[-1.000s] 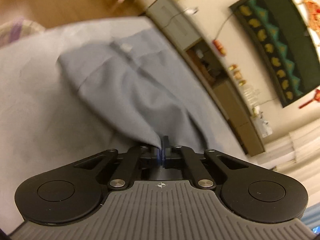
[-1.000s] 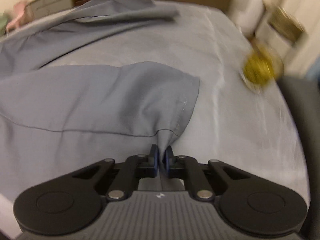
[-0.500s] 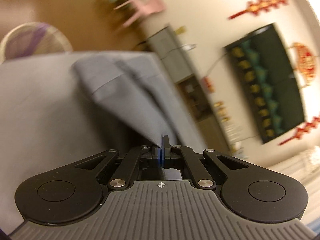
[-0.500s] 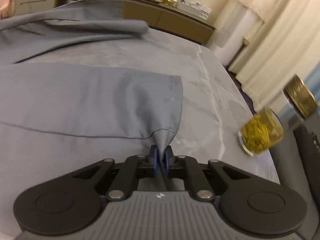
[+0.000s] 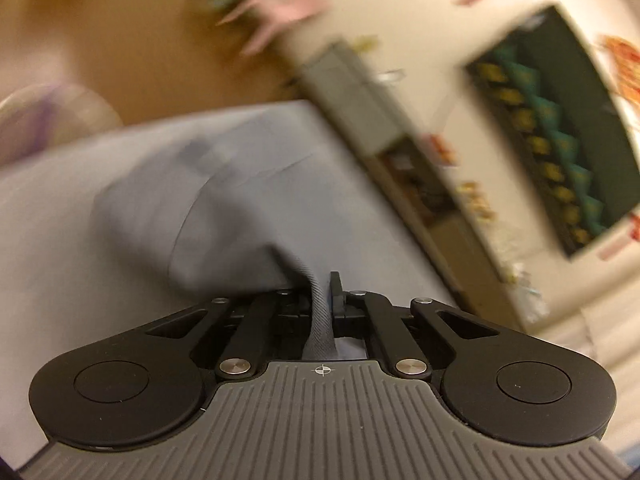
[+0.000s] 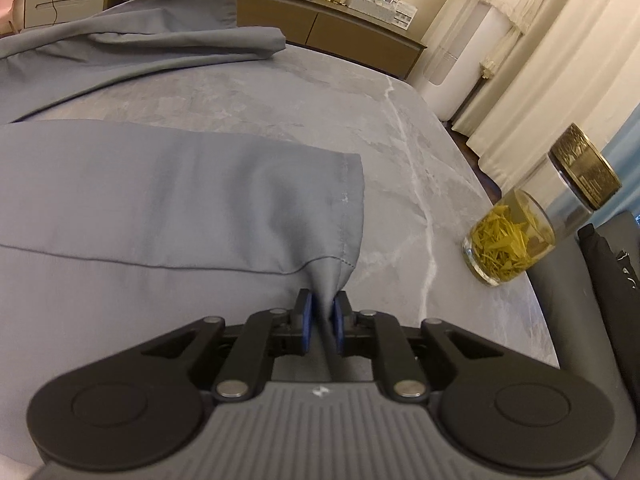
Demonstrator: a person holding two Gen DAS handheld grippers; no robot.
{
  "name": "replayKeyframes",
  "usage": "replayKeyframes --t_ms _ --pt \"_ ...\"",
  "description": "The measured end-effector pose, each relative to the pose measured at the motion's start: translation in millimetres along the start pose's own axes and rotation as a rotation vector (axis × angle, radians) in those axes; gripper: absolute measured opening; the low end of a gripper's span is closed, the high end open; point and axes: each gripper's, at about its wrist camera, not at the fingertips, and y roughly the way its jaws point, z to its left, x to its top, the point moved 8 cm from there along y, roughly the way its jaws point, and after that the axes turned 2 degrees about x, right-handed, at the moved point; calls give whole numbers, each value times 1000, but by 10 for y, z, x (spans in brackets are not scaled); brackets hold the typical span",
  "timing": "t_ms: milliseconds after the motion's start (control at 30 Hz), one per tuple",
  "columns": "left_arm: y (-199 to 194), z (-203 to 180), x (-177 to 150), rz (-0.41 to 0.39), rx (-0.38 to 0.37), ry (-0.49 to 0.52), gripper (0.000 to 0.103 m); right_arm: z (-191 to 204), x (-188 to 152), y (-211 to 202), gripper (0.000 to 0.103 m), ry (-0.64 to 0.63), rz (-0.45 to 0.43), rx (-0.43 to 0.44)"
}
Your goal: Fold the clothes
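My right gripper point(image 6: 322, 322) is matt black plastic with shiny metal pins and blue pads point(image 6: 305, 322). Its grey grip has little ridges. It pinches soft grey trousers point(image 6: 180, 200), a smooth matt cloth with a stitched hem. The table top point(image 6: 400, 152) looks like smooth grey stone with white veins. The glass jar point(image 6: 508, 240) is clear and shiny, with a dull gold metal lid. My left gripper point(image 5: 322, 294) pinches the same cloth.

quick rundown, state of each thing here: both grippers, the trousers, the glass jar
left gripper: shut on trousers
right gripper: shut on trousers
trousers: spread on the table, hem corner pinched
glass jar: upright, holds yellow leaves, apart from the trousers
table: partly covered
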Motion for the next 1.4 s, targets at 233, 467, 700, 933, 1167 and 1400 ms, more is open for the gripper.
replayKeyframes --t_ms 233,467,700,933,1167,1400 --pt "-895 -2301 529 -178 -501 415 0 -5 -21 9 11 -15 1 -37" --pt "-1274 -109 145 -102 -157 109 0 -65 -24 27 12 -42 -9 -22" --pt "-745 1572 -687 139 359 -205 0 11 -18 -12 18 -90 -22 -51" --pt "-1055 1364 -577 -24 426 -186 8 -235 112 -428 19 56 -204 -44" --pt "-1320 1099 -340 -186 456 8 13 315 70 -259 24 14 -97 257" --pt "-974 427 -628 -12 211 306 13 200 174 28 29 65 -64 202"
